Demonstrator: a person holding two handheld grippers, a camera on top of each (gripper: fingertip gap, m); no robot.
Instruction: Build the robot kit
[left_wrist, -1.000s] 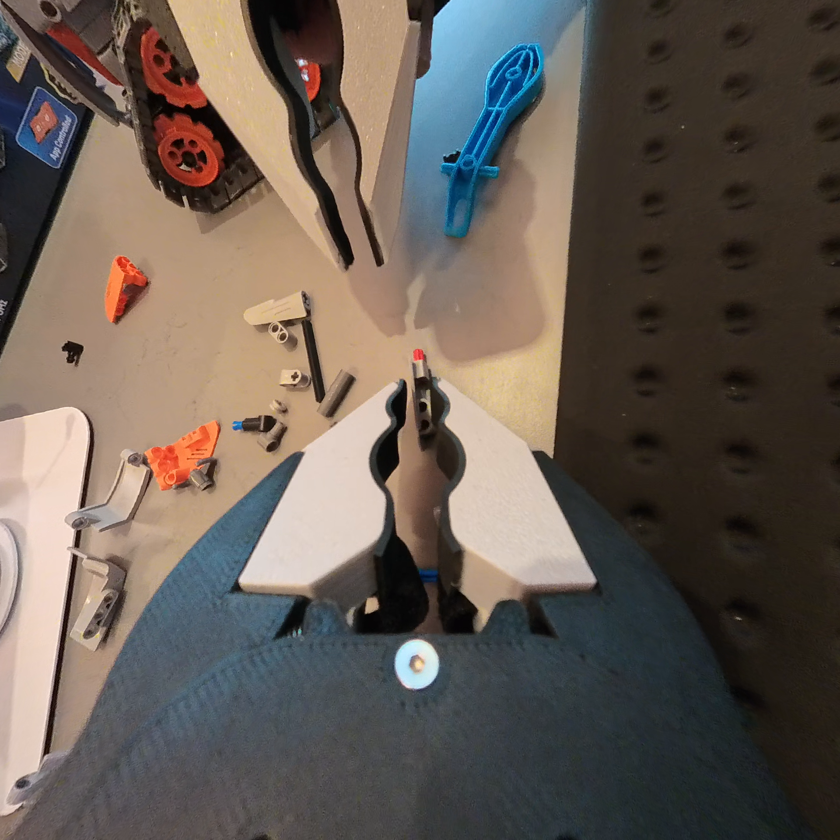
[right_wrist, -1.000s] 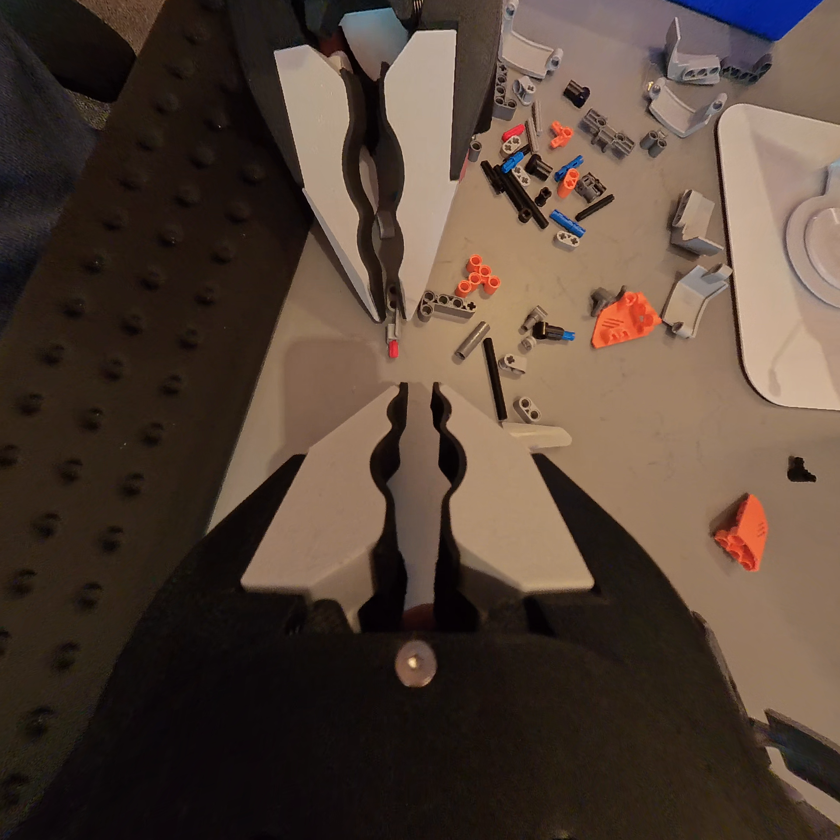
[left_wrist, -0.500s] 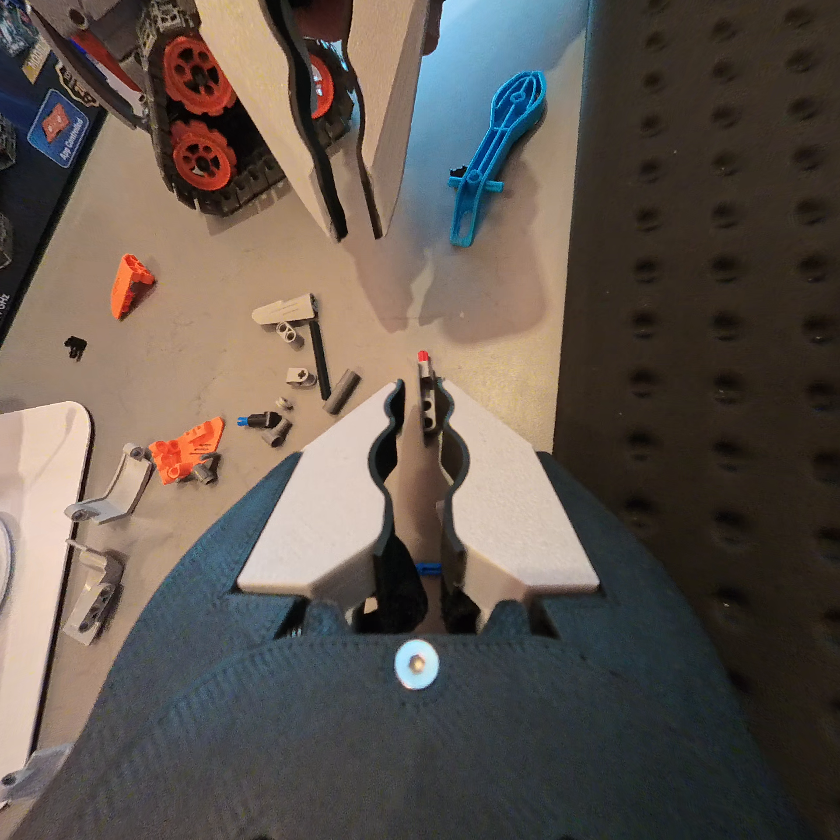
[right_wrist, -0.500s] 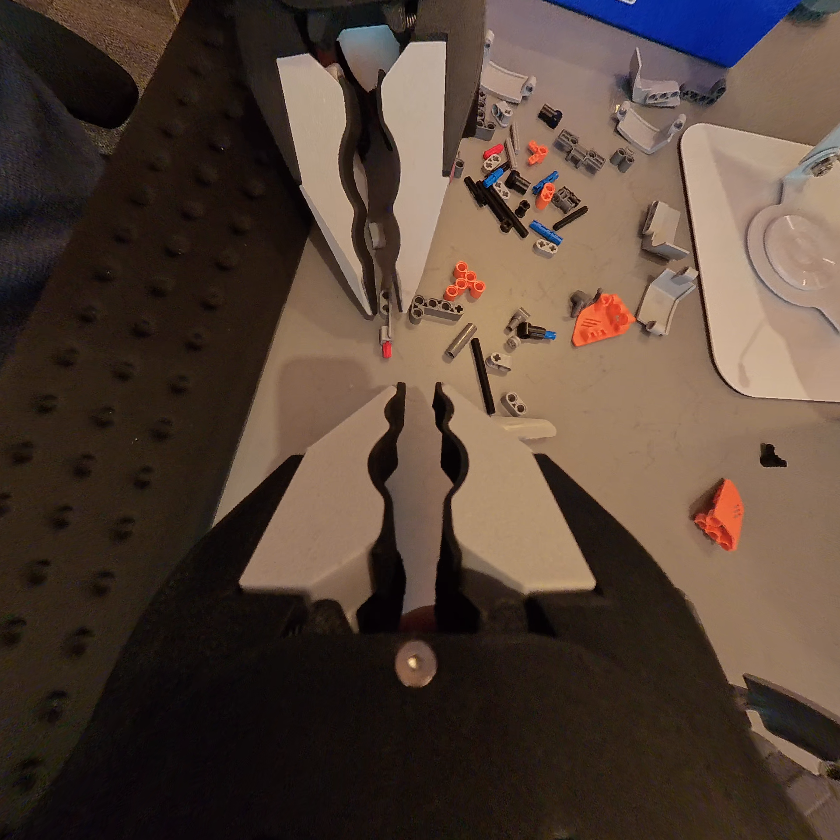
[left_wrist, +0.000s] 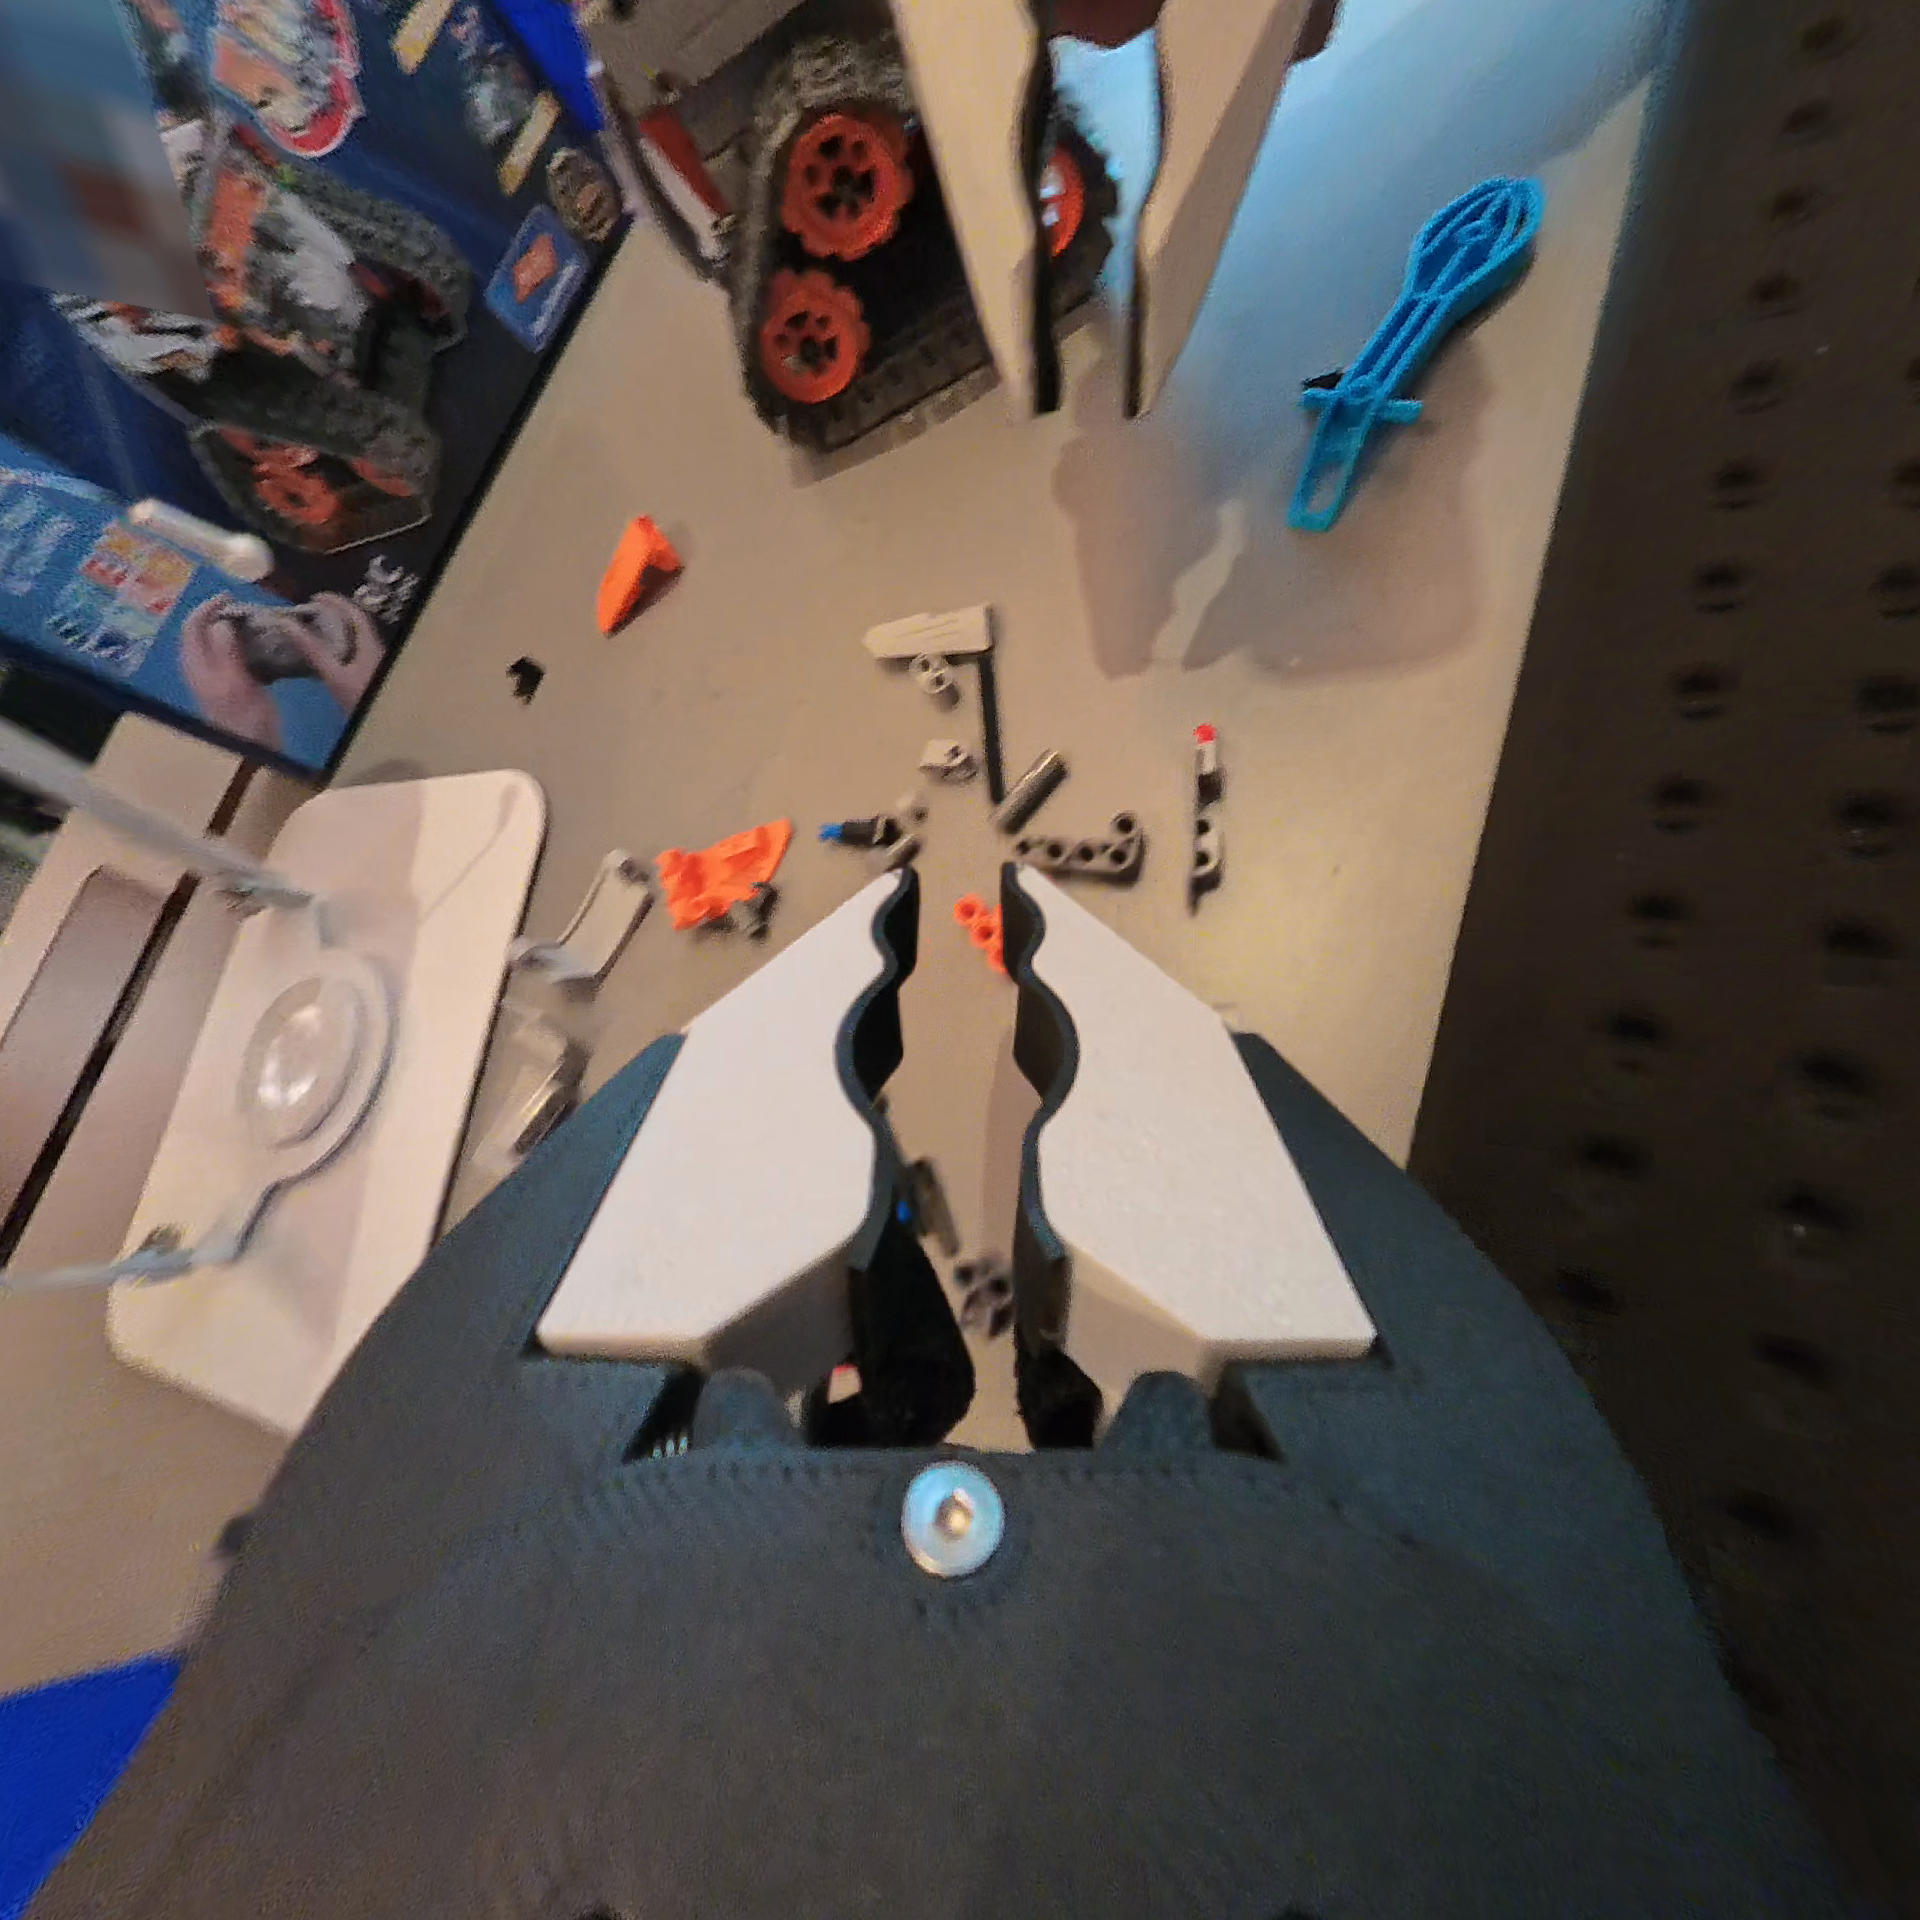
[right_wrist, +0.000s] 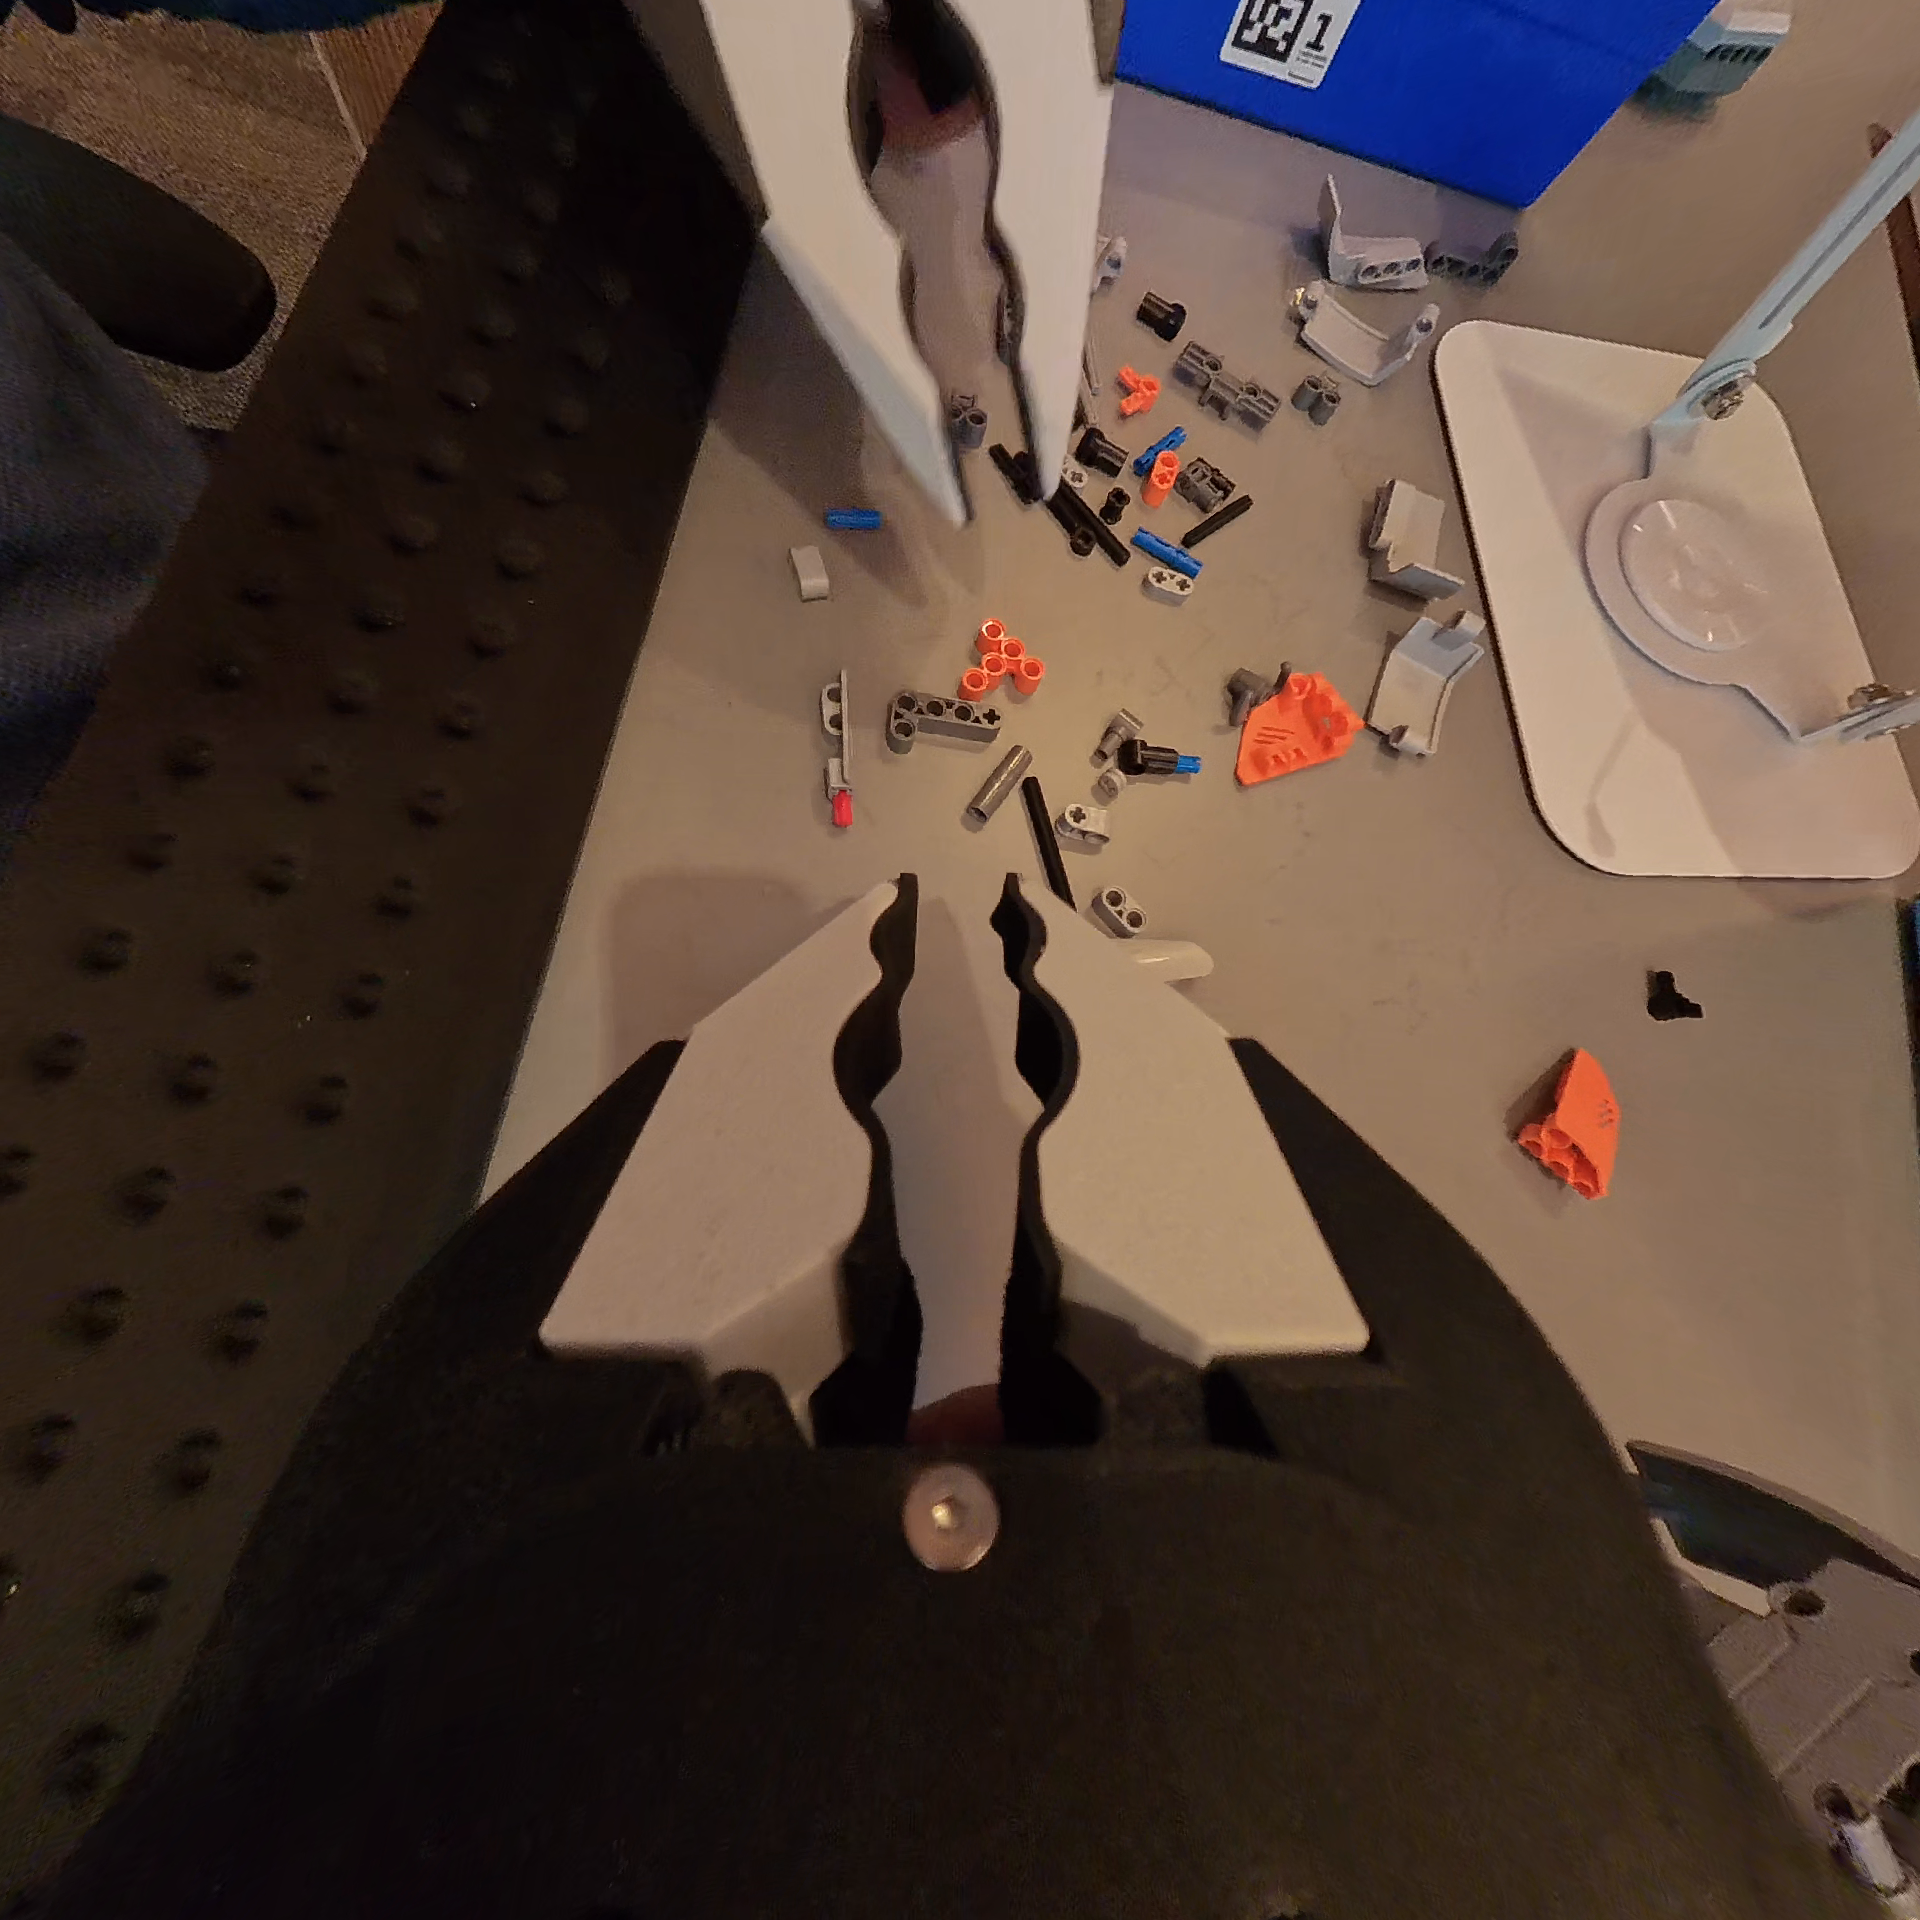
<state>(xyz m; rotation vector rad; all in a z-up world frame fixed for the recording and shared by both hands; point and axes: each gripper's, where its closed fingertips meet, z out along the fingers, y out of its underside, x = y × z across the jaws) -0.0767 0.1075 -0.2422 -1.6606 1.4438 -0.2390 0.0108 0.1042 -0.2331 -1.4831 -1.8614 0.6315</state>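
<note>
Grey-fingered left gripper (left_wrist: 958, 894): parted, empty, above orange connector (left_wrist: 979, 923). Right gripper (right_wrist: 958, 894): parted, empty, just near of black axle (right_wrist: 1045, 837). Red-tipped grey pin assembly (right_wrist: 837, 750) flat on grey table (right_wrist: 1351, 1039), far-left of right gripper. White tray (right_wrist: 1558, 665) far right.

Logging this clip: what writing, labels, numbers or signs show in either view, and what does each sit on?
White label with black print, on the blue box, right wrist view: legible, but I do not copy writing out.
Printed toy carton, left wrist view: badges and lettering, too blurred to read.
Loose building pieces on the table: no writing visible.
</note>
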